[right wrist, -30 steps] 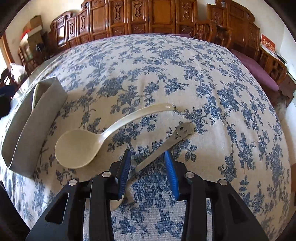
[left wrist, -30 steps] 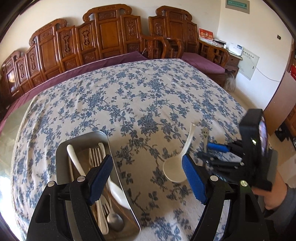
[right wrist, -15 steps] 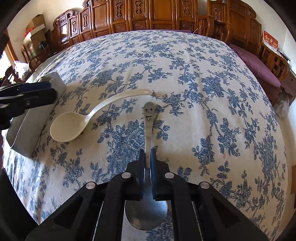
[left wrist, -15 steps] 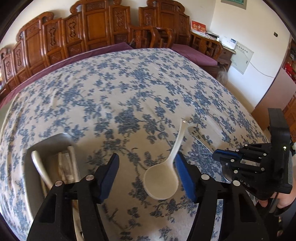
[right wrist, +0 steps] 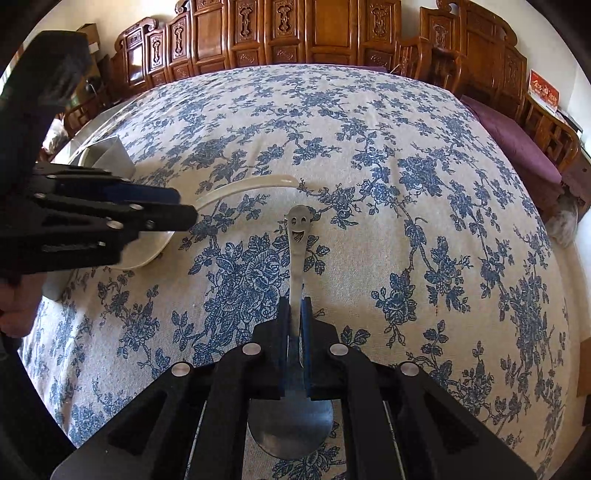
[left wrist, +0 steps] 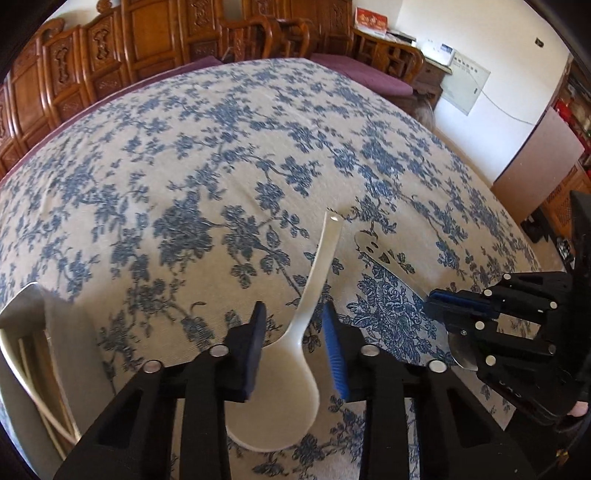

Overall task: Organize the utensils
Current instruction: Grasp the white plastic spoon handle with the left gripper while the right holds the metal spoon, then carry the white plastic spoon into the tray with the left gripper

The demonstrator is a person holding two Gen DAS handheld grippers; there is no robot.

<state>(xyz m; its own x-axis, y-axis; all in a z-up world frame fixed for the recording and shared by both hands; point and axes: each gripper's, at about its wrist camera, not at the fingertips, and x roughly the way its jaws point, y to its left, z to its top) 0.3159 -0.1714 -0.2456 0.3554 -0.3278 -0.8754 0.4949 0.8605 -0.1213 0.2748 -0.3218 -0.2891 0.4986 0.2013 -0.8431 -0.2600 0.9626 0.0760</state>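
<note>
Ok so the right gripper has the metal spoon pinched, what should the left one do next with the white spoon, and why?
Probably close the left gripper on the white spoon. Its fingers straddle the neck just above the bowl with a gap on each side, so nothing is gripped yet. The right gripper is shut on the metal spoon, and the metal tray sits just to the left, an easy drop-off.

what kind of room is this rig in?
Probably a home dining or sitting room: a large table under a blue floral tablecloth, carved dark wooden chairs lined along the wall, and a metal cutlery tray at the table's edge.
</note>
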